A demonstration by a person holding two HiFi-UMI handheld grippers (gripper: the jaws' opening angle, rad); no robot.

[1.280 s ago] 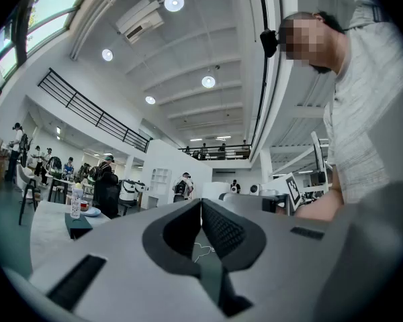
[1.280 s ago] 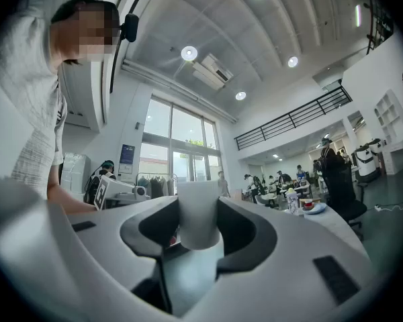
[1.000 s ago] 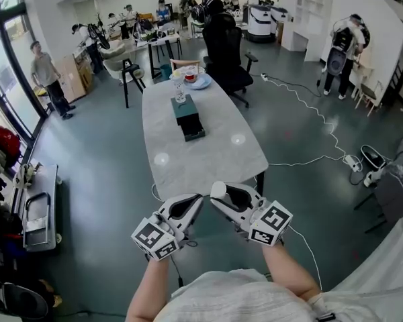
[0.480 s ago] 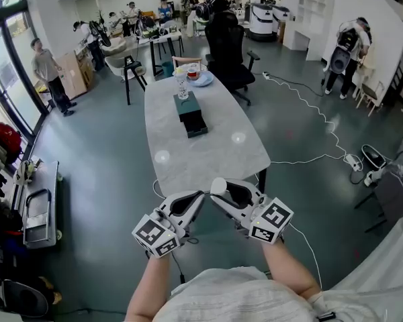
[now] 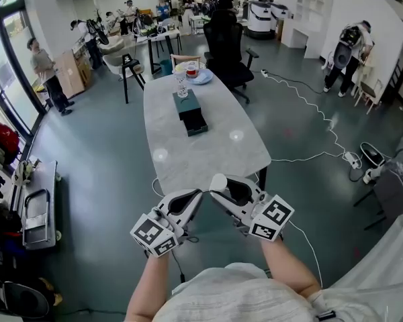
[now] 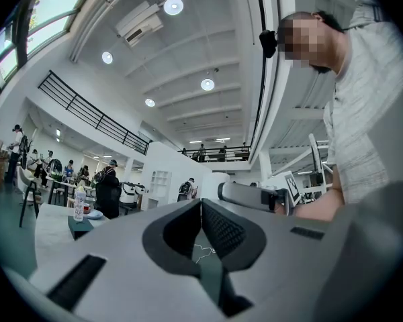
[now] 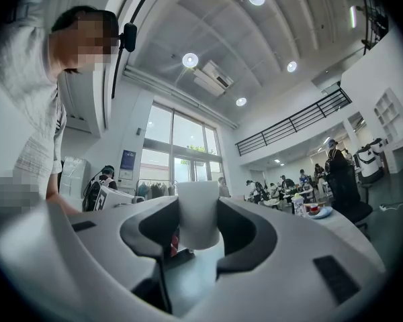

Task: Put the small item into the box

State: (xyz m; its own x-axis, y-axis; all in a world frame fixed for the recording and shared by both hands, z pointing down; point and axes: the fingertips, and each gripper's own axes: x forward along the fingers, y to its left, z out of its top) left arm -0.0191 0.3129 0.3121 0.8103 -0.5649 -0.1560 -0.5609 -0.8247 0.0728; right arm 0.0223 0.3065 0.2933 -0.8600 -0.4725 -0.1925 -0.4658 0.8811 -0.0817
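We hold the small white item (image 7: 199, 213) clamped between the jaws of the right gripper (image 5: 221, 190). The left gripper (image 6: 201, 205) has its jaws together, with nothing between them. We judge pickup complete. The dark box (image 5: 189, 111) stands well apart, farther along the table (image 5: 211, 154). Carrying and placing the item remain.

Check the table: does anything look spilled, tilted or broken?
Nothing stands out. The dark box, bottle and plate sit tidy on the table, with no spill visible, though they are small in the head view.
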